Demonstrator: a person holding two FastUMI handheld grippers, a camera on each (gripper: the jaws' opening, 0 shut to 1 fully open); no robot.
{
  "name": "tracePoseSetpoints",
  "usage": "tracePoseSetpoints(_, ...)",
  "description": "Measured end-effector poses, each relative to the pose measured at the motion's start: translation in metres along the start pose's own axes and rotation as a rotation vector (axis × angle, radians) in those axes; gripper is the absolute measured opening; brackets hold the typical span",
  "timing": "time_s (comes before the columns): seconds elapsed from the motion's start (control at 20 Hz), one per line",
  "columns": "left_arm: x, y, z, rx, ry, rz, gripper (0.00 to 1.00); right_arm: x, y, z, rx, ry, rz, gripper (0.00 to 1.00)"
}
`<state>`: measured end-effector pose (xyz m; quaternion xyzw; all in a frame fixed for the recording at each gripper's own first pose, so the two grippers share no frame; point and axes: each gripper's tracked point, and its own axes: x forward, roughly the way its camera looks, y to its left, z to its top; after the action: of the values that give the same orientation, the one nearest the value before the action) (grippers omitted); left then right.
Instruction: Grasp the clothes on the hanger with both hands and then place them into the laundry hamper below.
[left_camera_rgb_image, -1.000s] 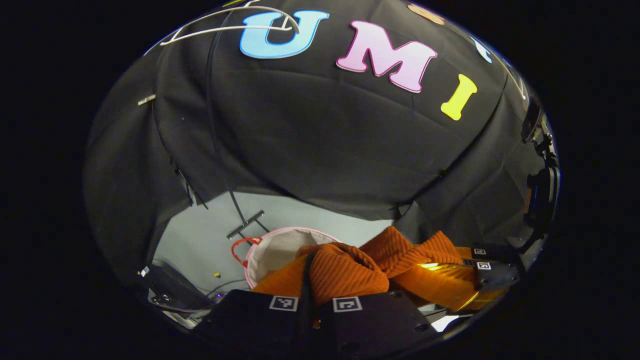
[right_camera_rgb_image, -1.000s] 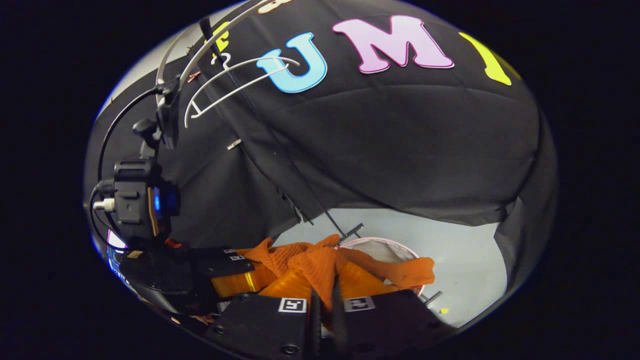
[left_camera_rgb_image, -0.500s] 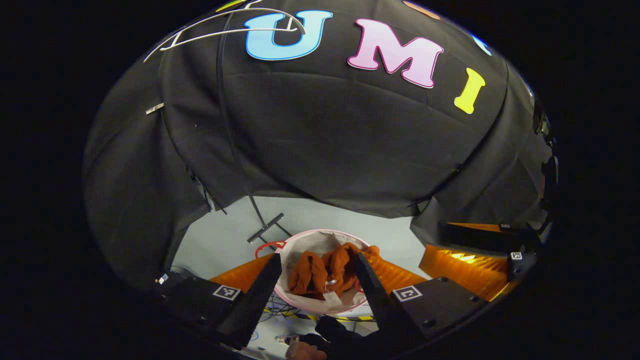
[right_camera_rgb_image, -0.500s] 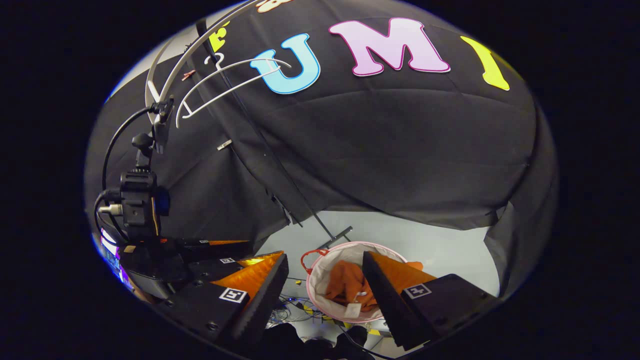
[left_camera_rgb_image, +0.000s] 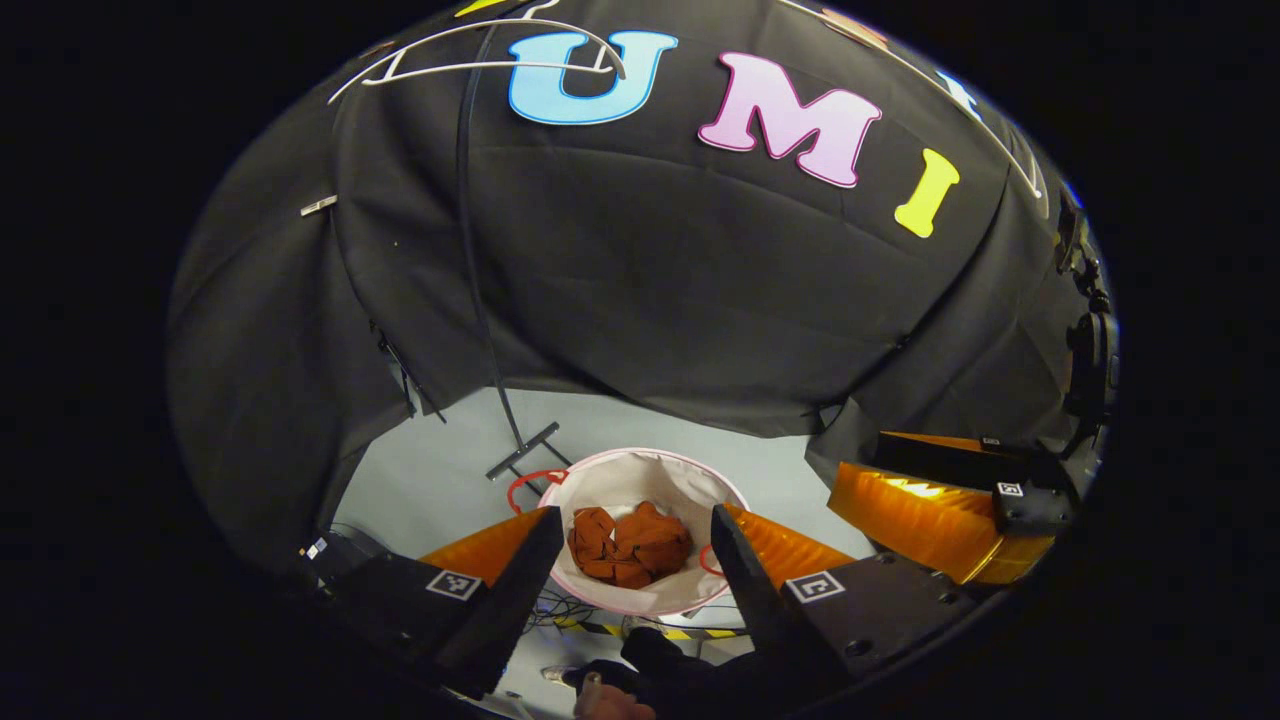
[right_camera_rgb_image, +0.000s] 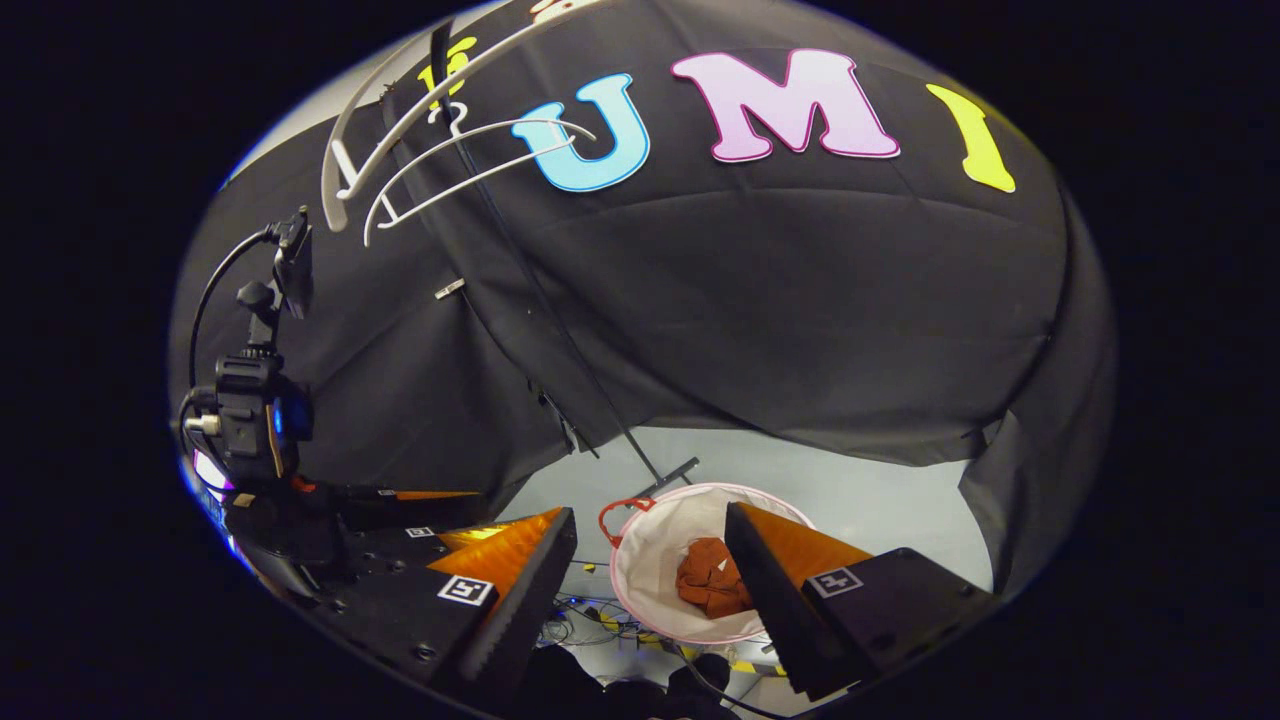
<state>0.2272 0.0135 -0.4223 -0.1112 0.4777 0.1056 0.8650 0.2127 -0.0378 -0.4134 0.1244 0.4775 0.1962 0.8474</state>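
Lying crumpled inside hamper (left_camera_rgb_image: 610, 478): orange clothes (left_camera_rgb_image: 630, 545). Left gripper (left_camera_rgb_image: 632, 570), right gripper (right_camera_rgb_image: 650, 575) both spread wide above, holding nothing.

Both pairs of fingers, clamped on the orange clothes (left_camera_rgb_image: 630, 542) a second ago, now stand spread and empty. Clothes dropped, apparently settled at the bottom of the hamper (left_camera_rgb_image: 655, 470).

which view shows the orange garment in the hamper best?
Left gripper view: the orange garment lies whole in the hamper, framed between the open left gripper fingers. In the right gripper view, a finger hides part of the garment.
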Motion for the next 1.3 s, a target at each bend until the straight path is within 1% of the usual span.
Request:
tracePoseSetpoints(0.1, -0.014, 0.006, 0.001, 0.011, -0.028, -0.003, 0.95, -0.005, 0.010, -0.003, 0.003, -0.014, -0.009, 0.98)
tracePoseSetpoints(0.3, -0.052, 0.018, -0.014, 0.042, -0.058, -0.055, 0.95, -0.027, 0.044, -0.010, -0.005, -0.066, -0.032, 0.98)
tracePoseSetpoints(0.45, -0.090, 0.031, -0.026, 0.059, -0.086, -0.107, 0.95, -0.052, 0.076, -0.020, -0.005, -0.114, -0.061, 0.98)
tracePoseSetpoints(0.6, -0.134, 0.040, -0.034, 0.078, -0.133, -0.183, 0.95, -0.081, 0.109, -0.032, 0.021, -0.172, -0.098, 0.98)
tracePoseSetpoints(0.65, -0.150, 0.043, -0.035, 0.086, -0.155, -0.203, 0.92, -0.094, 0.118, -0.036, 0.028, -0.196, -0.113, 0.98)
tracePoseSetpoints(0.7, -0.165, 0.047, -0.038, 0.096, -0.174, -0.224, 0.95, -0.107, 0.128, -0.040, 0.032, -0.221, -0.127, 0.98)
tracePoseSetpoints(0.9, -0.215, 0.051, -0.052, 0.140, -0.232, -0.315, 0.94, -0.165, 0.151, -0.047, 0.030, -0.352, -0.197, 0.97)
tracePoseSetpoints(1.0, -0.241, 0.048, -0.053, 0.152, -0.257, -0.350, 0.93, -0.200, 0.165, -0.042, 0.030, -0.425, -0.215, 0.98)
tracePoseSetpoints(1.1, -0.271, 0.039, -0.040, 0.163, -0.321, -0.398, 0.93, -0.233, 0.174, -0.028, 0.012, -0.528, -0.249, 0.97)
tracePoseSetpoints(1.2, -0.303, 0.035, -0.014, 0.194, -0.418, -0.406, 0.93, -0.265, 0.188, -0.009, -0.017, -0.621, -0.264, 0.97)
tracePoseSetpoints(1.3, -0.335, 0.027, 0.010, 0.230, -0.530, -0.413, 0.93, -0.289, 0.204, 0.014, -0.048, -0.703, -0.253, 0.97)
